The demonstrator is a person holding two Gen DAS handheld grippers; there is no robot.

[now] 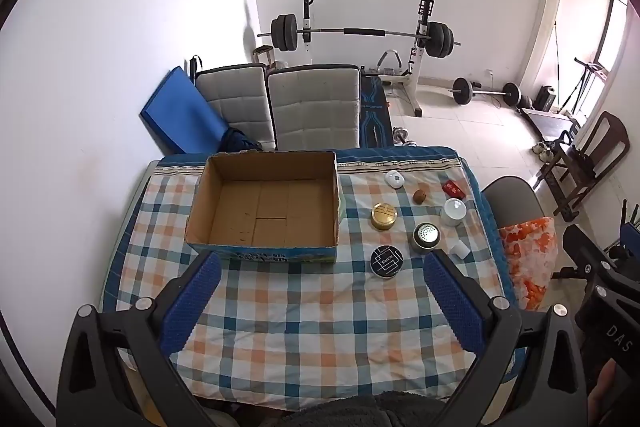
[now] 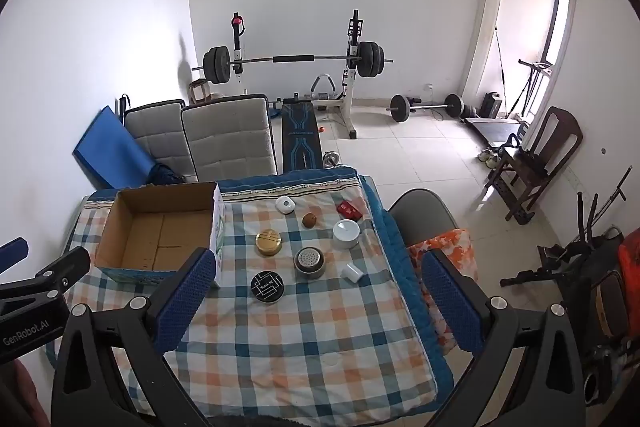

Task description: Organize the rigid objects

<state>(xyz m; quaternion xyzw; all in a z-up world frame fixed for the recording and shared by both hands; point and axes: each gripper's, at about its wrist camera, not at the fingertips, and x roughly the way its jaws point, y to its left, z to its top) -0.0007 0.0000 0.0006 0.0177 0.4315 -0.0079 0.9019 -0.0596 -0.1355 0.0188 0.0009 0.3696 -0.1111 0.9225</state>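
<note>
An open, empty cardboard box (image 1: pixel 264 205) (image 2: pixel 158 231) stands at the table's far left. To its right lie several small objects: a black round tin (image 1: pixel 386 260) (image 2: pixel 267 287), a gold round tin (image 1: pixel 384 215) (image 2: pixel 268 242), a silver perforated-top jar (image 1: pixel 426 236) (image 2: pixel 308 261), a white jar (image 1: pixel 453 211) (image 2: pixel 345 233), a small white cylinder (image 1: pixel 460 249) (image 2: pixel 352 271), a brown nut-like ball (image 1: pixel 419 195) (image 2: pixel 309 219), a white round device (image 1: pixel 394 179) (image 2: pixel 285 204) and a red packet (image 1: pixel 453 189) (image 2: pixel 349 210). My left gripper (image 1: pixel 320 287) and right gripper (image 2: pixel 316 287) are open and empty, above the table's near part.
The table wears a checked cloth (image 1: pixel 304 323). Two grey padded chairs (image 1: pixel 314 107) stand behind it and a grey chair with an orange cushion (image 2: pixel 436 251) at its right. A barbell rack (image 2: pixel 296 67) and weights stand on the tiled floor beyond.
</note>
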